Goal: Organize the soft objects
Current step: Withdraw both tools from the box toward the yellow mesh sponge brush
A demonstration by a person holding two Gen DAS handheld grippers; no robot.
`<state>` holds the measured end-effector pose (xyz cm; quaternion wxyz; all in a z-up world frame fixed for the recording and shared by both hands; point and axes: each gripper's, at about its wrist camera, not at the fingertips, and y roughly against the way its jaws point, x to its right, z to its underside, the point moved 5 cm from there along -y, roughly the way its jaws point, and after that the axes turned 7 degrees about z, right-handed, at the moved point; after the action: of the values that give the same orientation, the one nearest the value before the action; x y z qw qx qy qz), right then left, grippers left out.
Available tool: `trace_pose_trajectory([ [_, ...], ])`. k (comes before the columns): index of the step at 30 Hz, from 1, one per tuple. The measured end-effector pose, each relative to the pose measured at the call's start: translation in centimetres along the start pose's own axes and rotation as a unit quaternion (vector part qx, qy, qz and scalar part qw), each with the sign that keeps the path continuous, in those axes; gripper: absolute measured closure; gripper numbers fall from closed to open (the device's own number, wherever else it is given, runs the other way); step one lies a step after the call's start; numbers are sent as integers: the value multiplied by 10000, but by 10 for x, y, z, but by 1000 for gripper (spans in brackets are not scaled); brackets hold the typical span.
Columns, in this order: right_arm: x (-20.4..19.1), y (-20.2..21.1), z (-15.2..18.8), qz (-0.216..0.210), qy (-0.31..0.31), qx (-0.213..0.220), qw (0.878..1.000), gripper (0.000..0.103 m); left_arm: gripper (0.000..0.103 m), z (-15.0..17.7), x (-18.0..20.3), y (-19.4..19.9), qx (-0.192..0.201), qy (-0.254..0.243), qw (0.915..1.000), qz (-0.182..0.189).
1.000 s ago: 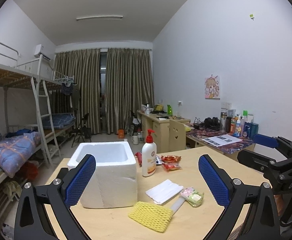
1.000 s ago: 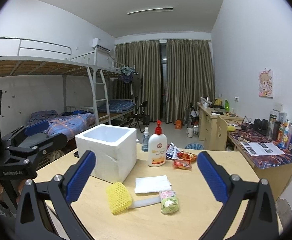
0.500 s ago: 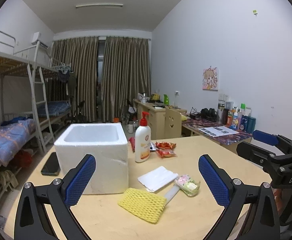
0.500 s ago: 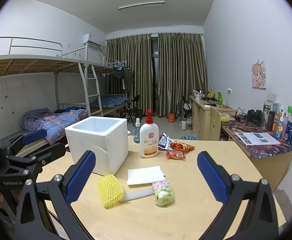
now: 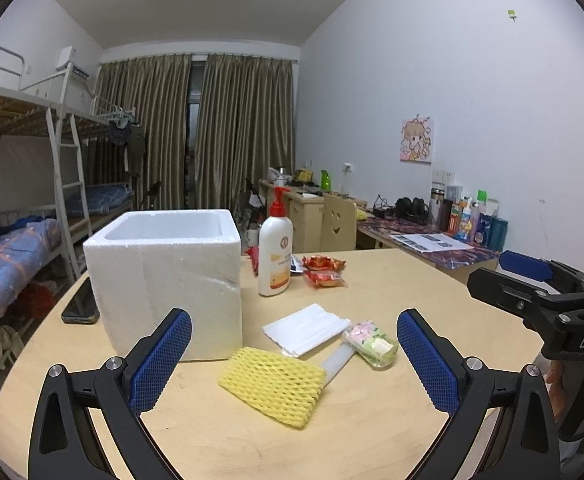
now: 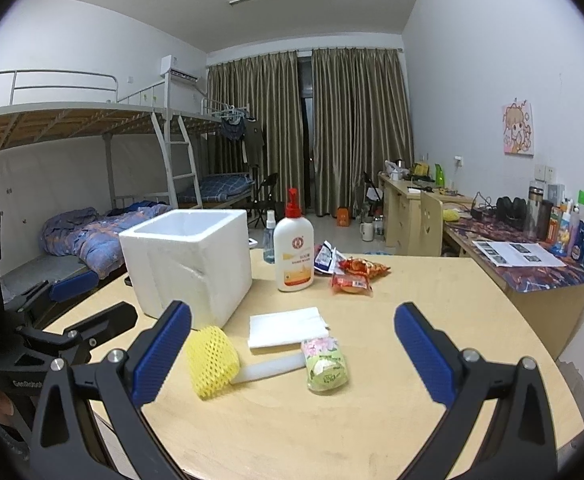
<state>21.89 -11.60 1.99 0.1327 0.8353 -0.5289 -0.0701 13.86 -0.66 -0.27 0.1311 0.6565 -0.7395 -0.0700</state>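
Where bottle [image 6: 293, 249] stands, foam box [image 6: 190, 264] beside — snacks [image 6: 353, 275]

A yellow diamond-mesh foam net sleeve [image 5: 272, 386] is lying on the pale wooden table [image 5: 363, 432] — beside a plain white foam strip [image 6: 270, 367]. A pink-and-green floral tissue pack [image 6: 325, 365] is showing flower print; the white polystyrene box [image 5: 164, 276] is showing none — the lotion bottle [image 6: 293, 249] is wearing a red pump.

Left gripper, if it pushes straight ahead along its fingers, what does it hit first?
Most likely the yellow foam net: it lies on the table between the open fingers of the left gripper, nearest along that line. The white foam box stands just left of it. Depth is uncertain.
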Motion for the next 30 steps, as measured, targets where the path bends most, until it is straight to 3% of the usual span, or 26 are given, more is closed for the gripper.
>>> trace_pose_trajectory([
  [19, 9, -45, 36, 34, -4, -751, 9972, 0, 0, 33, -20, -53, -672, 55, 9977, -73],
  [30, 16, -78, 49, 28, -34, -1184, 9930, 0, 0, 51, -36, -89, -1276, 333, 9911, -155],
])
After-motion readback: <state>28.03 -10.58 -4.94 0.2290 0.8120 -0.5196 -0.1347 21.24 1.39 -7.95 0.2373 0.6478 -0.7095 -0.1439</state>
